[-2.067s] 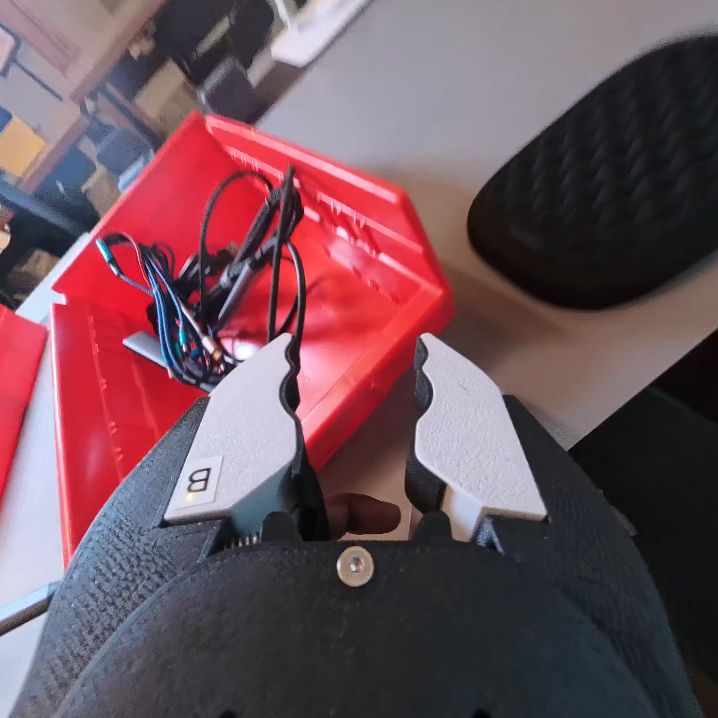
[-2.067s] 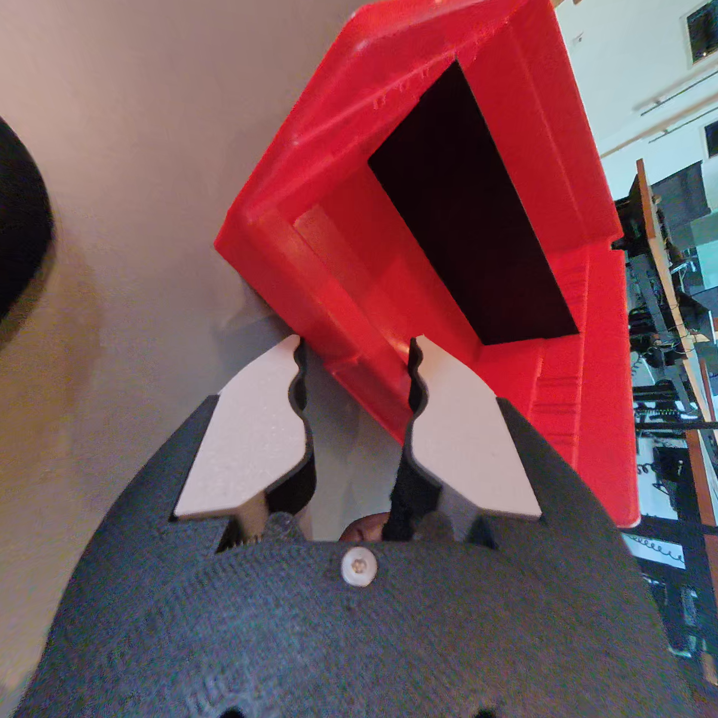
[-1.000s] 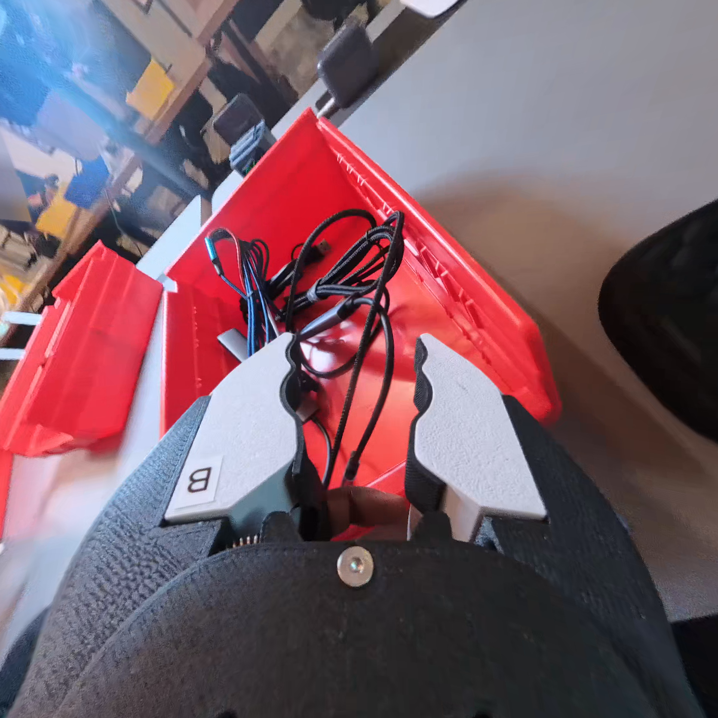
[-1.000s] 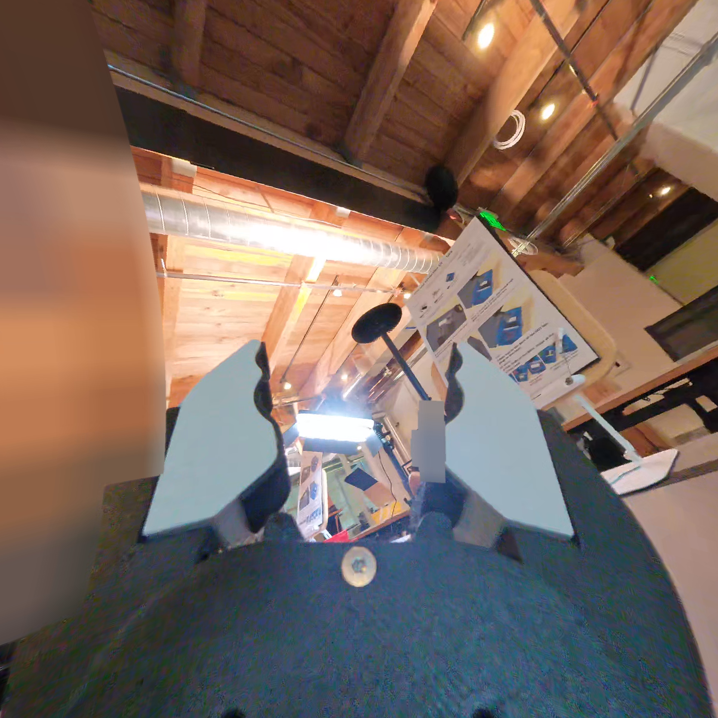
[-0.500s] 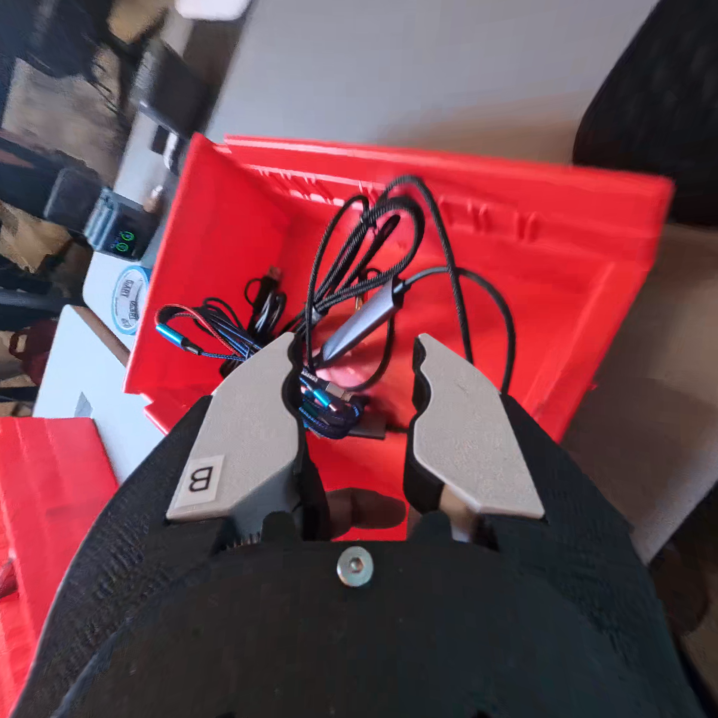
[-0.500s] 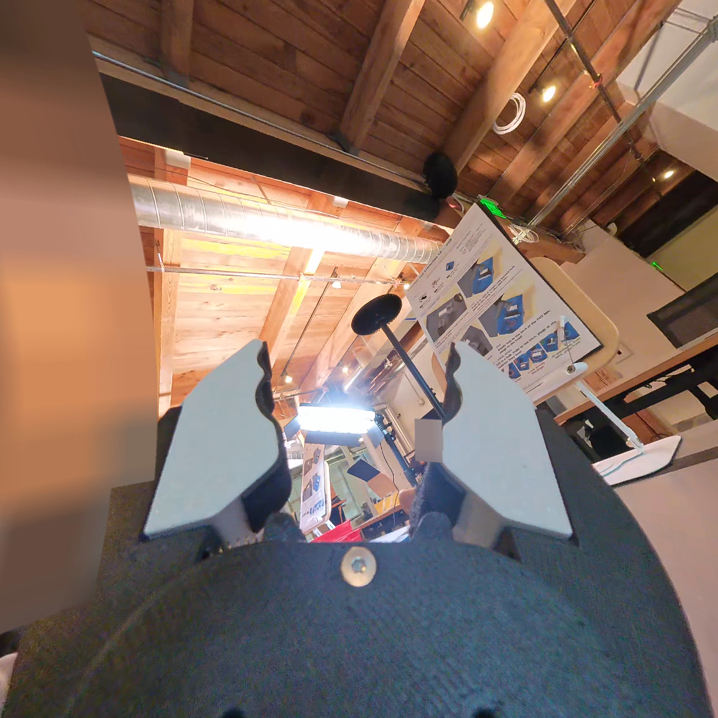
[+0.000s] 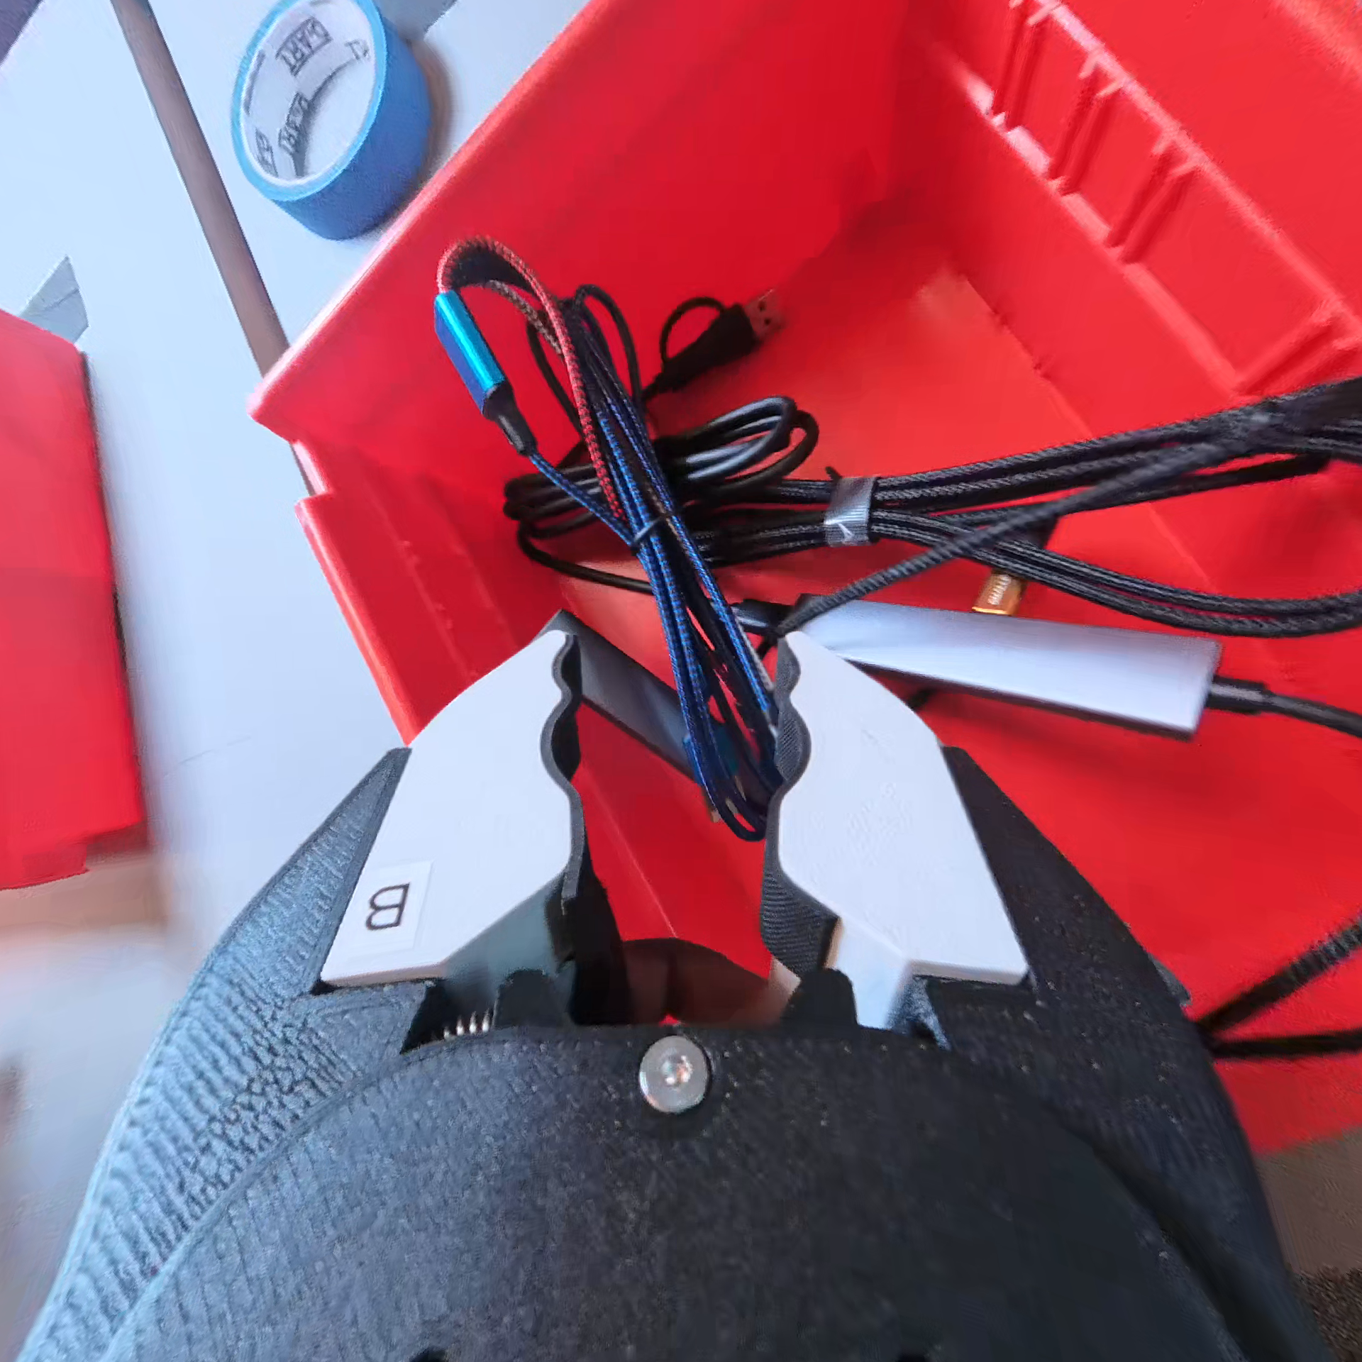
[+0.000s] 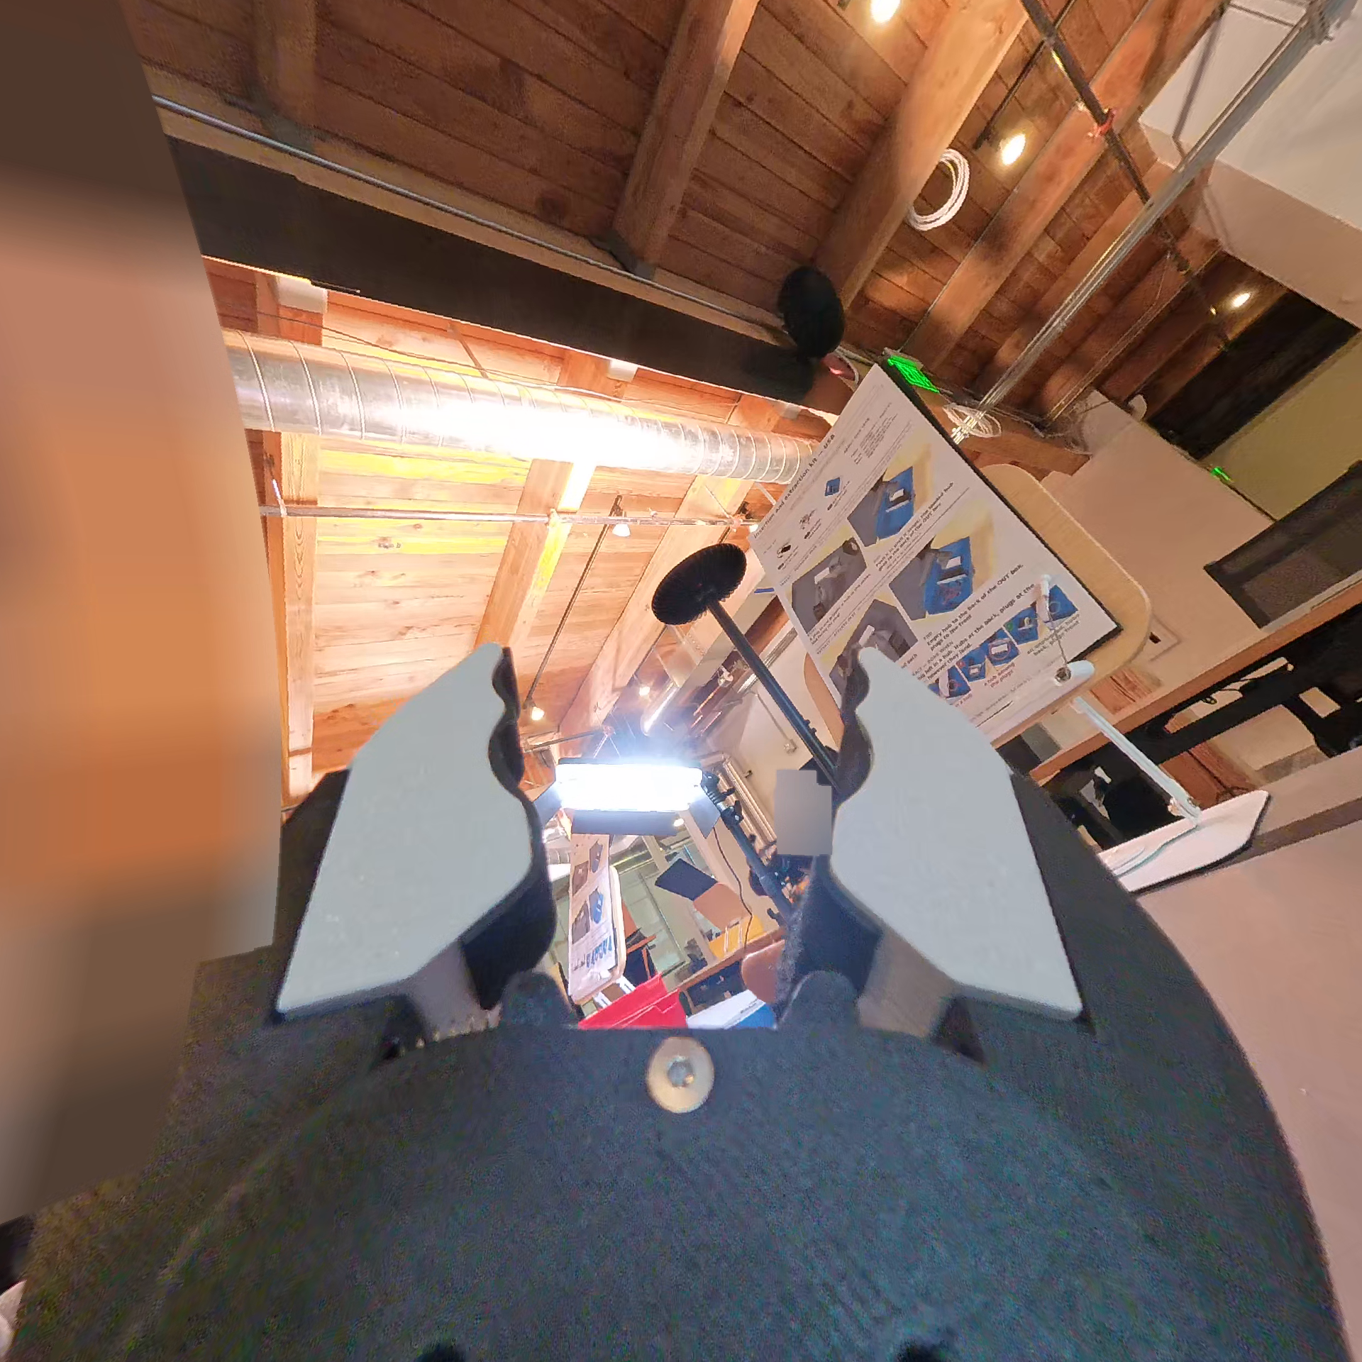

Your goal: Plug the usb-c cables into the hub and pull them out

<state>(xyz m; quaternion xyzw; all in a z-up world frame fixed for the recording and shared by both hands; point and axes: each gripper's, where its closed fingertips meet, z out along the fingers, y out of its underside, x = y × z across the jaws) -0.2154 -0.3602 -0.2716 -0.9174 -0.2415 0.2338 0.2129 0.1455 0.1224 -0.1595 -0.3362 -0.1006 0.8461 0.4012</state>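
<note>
In the left wrist view a red bin (image 7: 737,133) holds a tangle of cables and a silver hub (image 7: 995,663) with a black cable in its right end. A blue-and-red braided cable (image 7: 663,553) with a blue metal plug (image 7: 468,350) runs down between my fingers. A bundle of black braided cables (image 7: 1032,508) lies across the hub. My left gripper (image 7: 674,652) is open and low over the bin, its tips on either side of the blue cable and a dark grey flat piece (image 7: 626,689). My right gripper (image 8: 685,663) is open, empty and points up at the ceiling.
A roll of blue tape (image 7: 332,110) lies on the white table beyond the bin. A second red bin (image 7: 51,589) is at the left. The right wrist view shows wooden ceiling beams, a poster board (image 8: 921,560), a bright light panel (image 8: 626,785) and a table corner (image 8: 1253,958).
My left gripper has moved forward and down into the red bin, closing in on the blue cable and the hub. My right gripper has stayed open, pointing at the ceiling.
</note>
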